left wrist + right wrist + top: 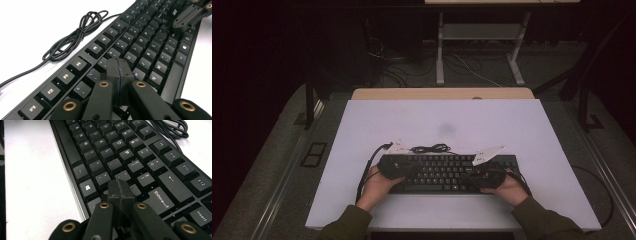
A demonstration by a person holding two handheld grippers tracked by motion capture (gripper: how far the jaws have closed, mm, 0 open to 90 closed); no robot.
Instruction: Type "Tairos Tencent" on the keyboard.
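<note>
A black keyboard (444, 172) lies near the front edge of the white table (437, 117), its coiled cable (430, 148) just behind it. My left gripper (408, 170) hovers over the keyboard's left half, held by a hand. In the left gripper view the jaws are pressed together with nothing between them, and the left gripper (117, 62) points at the keyboard (150, 42) near the Y and U keys. My right gripper (468, 178) is over the right half. It is shut and empty too, with the right gripper (119, 185) above the keyboard (120, 150) near the slash key.
The cable coil (75, 35) rests on bare white tabletop beyond the function row, and it also appears as the cable coil (172, 128) at the top right. A wooden desk edge (442, 93) lies behind the table. Floor cables (472, 70) and a metal frame (482, 32) sit farther back.
</note>
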